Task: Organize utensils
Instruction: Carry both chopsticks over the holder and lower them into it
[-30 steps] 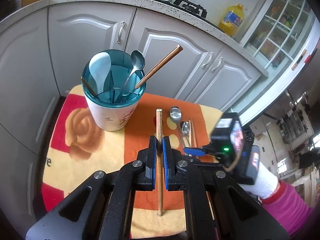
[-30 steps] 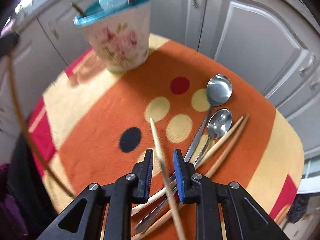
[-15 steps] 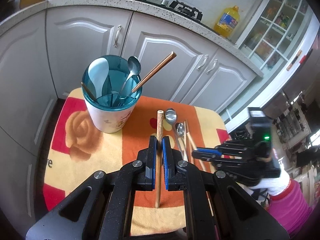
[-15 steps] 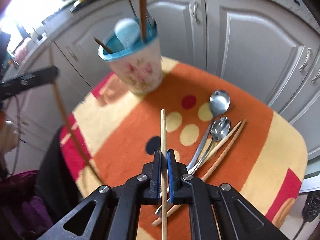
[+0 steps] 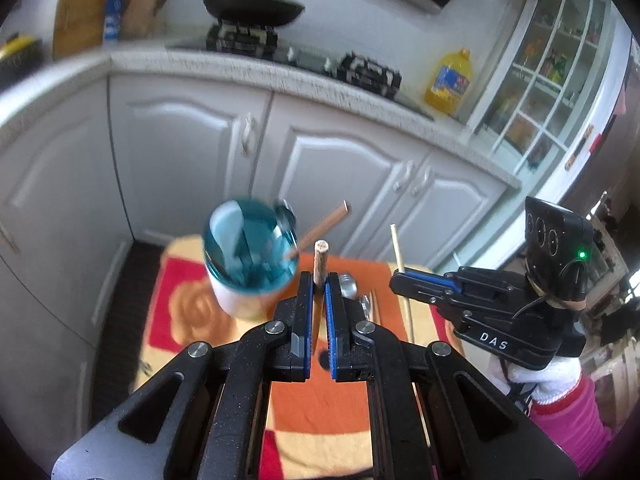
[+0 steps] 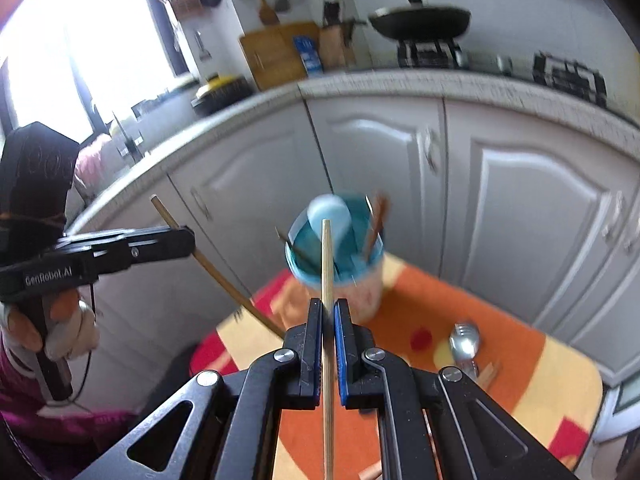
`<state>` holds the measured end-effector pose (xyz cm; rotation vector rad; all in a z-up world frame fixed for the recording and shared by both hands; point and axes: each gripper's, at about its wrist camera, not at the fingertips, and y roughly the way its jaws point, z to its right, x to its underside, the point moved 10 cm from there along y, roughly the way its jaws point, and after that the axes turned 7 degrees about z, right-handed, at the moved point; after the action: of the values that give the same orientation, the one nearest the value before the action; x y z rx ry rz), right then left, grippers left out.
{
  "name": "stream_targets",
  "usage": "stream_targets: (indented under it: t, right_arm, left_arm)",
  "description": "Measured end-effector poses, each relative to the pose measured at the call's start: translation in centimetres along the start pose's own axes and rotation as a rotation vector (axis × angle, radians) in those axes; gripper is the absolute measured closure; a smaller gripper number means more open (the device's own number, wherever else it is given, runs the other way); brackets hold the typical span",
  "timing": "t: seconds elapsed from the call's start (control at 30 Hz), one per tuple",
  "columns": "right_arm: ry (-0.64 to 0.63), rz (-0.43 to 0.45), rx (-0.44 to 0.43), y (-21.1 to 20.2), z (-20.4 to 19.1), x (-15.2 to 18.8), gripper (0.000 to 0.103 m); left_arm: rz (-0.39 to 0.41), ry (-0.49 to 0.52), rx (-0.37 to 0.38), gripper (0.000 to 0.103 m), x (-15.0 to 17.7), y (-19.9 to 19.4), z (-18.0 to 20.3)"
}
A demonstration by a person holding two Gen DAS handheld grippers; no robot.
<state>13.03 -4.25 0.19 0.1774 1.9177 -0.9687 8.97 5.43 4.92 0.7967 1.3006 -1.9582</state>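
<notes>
Both grippers are holding chopsticks above the orange cloth: left gripper [image 5: 319, 312] fingers clamping a thick wooden chopstick [image 5: 320, 258], right gripper [image 6: 328, 344] fingers pinching a thin pale chopstick [image 6: 327, 280]. Next, prob.: tipping each into the teal-rimmed floral utensil cup [image 6: 340, 256].

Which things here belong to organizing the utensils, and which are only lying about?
For the job:
- left claw, shut on a chopstick
- right claw, shut on a thinner chopstick
- utensil cup
- spoons on the cloth
- loose chopsticks on the cloth

Just lying about:
- wok
- oil bottle
- cutting board
</notes>
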Motion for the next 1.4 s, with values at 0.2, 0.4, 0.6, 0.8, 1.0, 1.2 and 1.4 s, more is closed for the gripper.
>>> stream_targets:
  t: [0.2,0.4,0.6,0.8,1.0,1.2,1.4]
  right_arm:
    - [-0.022,0.089,-0.013,2.2,-2.3,-5.6,0.098]
    - [-0.007,0.156,0.002,6.1,-2.4,-9.7,0.098]
    - [-0.040,0.175,0.032,10.9,-1.9,-11.4,0.098]
    - [-0.053,0.166,0.062,14.7,-0.7,-10.5,0.098]
    - [-0.070,0.172,0.082,15.6,0.2,-9.9,0.098]
    - [-0.067,0.160,0.074,15.6,0.5,-10.2,0.098]
    - [-0.030,0.120,0.060,14.4,0.7,-8.6,0.098]
  left_arm:
    - [0.085,0.026,-0.033,0.099,-5.6,-2.0,-1.5]
    - [0.136,0.043,-0.104,0.099,-9.3,-1.3,-4.0]
    - [0.143,0.043,-0.163,0.099,-10.4,2.1,-6.5]
    - [0.085,0.037,-0.174,0.099,-8.9,6.1,-8.1]
    - [0.039,0.009,-0.169,0.099,-7.3,8.0,-8.9]
    - [0.040,0.001,-0.165,0.099,-6.9,8.1,-8.8]
    - [0.040,-0.003,-0.154,0.098,-6.8,8.0,-8.4]
